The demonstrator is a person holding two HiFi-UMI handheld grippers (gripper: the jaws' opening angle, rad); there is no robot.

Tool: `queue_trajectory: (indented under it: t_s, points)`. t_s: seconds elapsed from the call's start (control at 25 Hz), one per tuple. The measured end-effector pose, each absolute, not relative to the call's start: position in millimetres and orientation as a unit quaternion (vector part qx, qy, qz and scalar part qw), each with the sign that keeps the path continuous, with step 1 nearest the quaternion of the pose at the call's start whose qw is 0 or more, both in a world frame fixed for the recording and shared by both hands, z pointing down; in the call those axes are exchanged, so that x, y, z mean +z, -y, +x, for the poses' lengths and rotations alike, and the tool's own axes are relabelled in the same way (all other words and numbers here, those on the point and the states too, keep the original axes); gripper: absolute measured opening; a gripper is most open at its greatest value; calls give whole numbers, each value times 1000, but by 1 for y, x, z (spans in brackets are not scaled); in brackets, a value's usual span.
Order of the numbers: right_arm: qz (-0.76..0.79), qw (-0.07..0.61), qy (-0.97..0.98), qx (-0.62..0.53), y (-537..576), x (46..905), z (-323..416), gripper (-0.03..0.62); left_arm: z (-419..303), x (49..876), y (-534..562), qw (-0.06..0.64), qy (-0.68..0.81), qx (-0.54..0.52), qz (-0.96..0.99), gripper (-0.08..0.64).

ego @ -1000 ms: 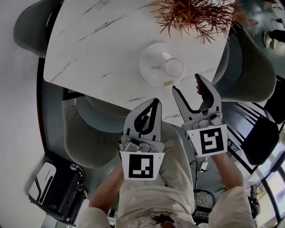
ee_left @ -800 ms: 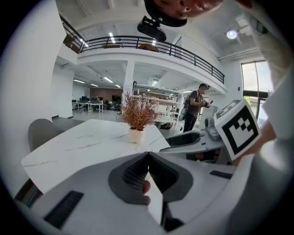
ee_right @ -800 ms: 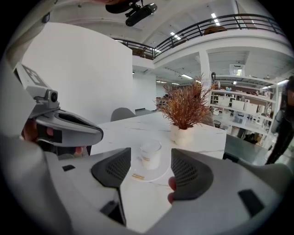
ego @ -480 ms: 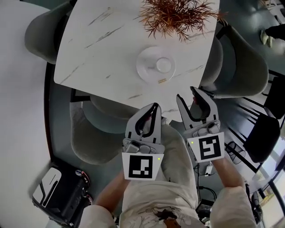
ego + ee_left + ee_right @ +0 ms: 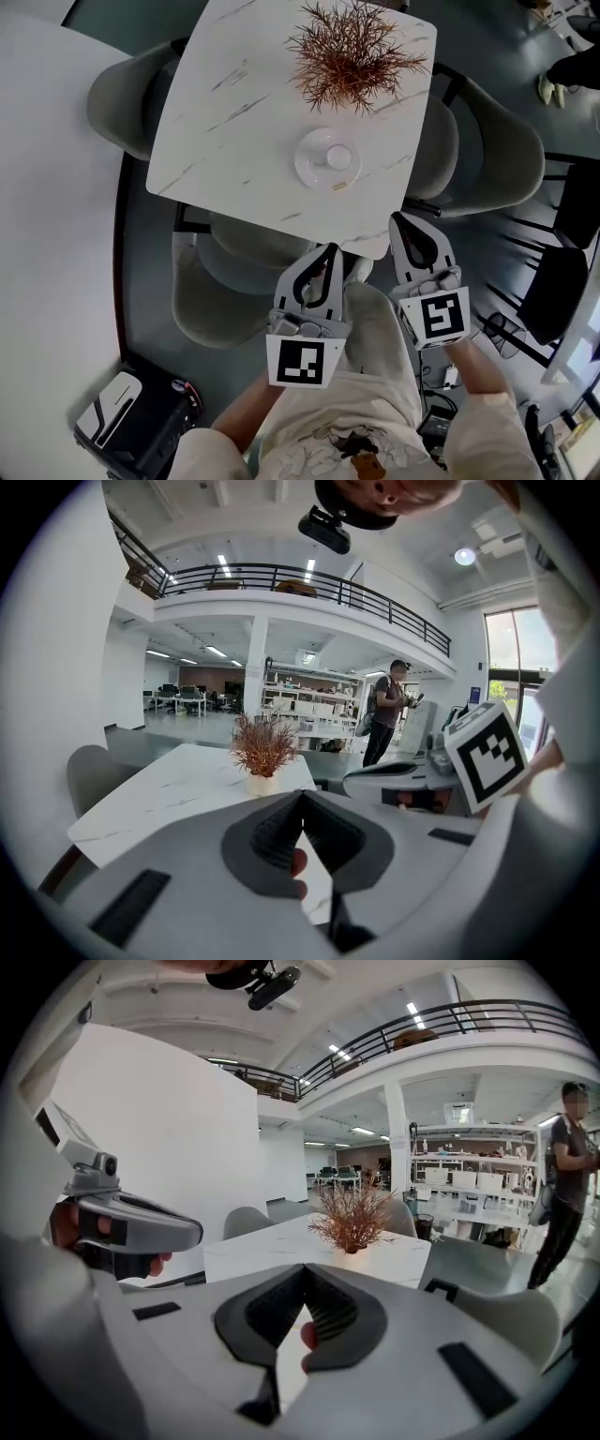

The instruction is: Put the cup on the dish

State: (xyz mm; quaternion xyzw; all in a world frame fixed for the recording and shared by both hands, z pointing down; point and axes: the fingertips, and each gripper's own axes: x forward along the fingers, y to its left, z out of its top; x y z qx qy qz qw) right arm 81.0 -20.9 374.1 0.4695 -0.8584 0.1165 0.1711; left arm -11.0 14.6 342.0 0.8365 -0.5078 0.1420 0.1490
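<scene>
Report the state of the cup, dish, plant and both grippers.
cup: sits on the dish, no gripper on it.
dish: on the table, holding the cup.
plant: upright on the table, beyond the dish.
left gripper: shut, empty.
right gripper: jaws just closed, shut, empty.

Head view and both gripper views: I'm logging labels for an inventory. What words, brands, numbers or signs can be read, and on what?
No readable word, brand or number in any view.
Left marker cube, on the left tongs: black-and-white square pattern, no letters.
Right marker cube, on the right tongs: same kind of pattern, no letters.
Black case on the floor: any print too small to read.
</scene>
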Motion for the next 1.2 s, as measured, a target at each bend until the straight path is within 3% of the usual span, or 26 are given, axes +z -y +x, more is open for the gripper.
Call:
queue_trajectory:
  t_s: [0.72,1.2]
  points:
    - [511,150,839,111,-21,291,128,5,-15,283,-66,200,519,125,822,5]
    - [522,120,836,118,-34,249,136,5,-10,244,-72,183,510,101,835,5]
